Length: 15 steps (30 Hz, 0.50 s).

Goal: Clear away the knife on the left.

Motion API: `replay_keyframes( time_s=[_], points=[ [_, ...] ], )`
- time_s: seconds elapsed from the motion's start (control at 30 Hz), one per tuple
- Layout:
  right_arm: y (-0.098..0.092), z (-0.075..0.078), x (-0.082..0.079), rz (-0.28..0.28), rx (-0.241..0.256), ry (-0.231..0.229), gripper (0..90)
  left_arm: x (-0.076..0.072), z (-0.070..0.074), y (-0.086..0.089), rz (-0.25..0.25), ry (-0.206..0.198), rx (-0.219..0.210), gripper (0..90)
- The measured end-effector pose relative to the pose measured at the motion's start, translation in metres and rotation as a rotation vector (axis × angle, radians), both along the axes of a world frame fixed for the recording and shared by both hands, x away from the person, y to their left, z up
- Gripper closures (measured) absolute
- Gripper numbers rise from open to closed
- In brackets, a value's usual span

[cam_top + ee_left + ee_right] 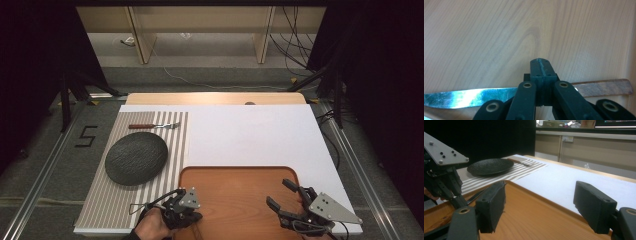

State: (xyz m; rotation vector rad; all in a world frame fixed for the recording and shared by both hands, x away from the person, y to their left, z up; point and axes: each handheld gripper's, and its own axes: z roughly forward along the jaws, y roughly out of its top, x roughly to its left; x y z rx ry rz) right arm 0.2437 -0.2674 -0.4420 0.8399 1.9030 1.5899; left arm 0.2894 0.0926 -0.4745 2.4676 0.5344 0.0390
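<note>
A knife with a shiny blade (469,97) and a wooden handle (604,87) lies flat on the wooden tray (235,195), crossing under my left gripper (541,62). The left gripper's jaws are pressed together with nothing between them, and I cannot tell whether they touch the knife. In the high view the left gripper (192,220) points down at the tray's near left corner, held by a hand. My right gripper (279,192) hovers over the tray's right part with its jaws wide apart and empty (541,202).
A dark round plate (136,157) sits on a striped placemat (177,145) left of the tray, with a wooden-handled fork (152,126) beyond it. A white mat (250,135) covers the table behind the tray.
</note>
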Motion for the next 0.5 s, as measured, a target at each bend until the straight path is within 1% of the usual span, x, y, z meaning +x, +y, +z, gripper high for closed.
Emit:
replay_keyframes(
  time_s=[0.1, 0.2, 0.5],
  points=[
    [0.000, 0.000, 0.000, 0.001, 0.000, 0.001, 26.9, 0.000, 0.000, 0.003, -0.003, 0.001, 0.002, 89.9],
    [0.000, 0.000, 0.000, 0.000, 0.000, 0.001, 26.9, 0.001, 0.000, 0.005, 0.003, 0.003, 0.000, 89.9],
    [0.000, 0.000, 0.000, 0.000, 0.001, 0.001, 26.9, 0.003, 0.001, 0.012, 0.015, 0.009, 0.010, 89.8]
  ],
)
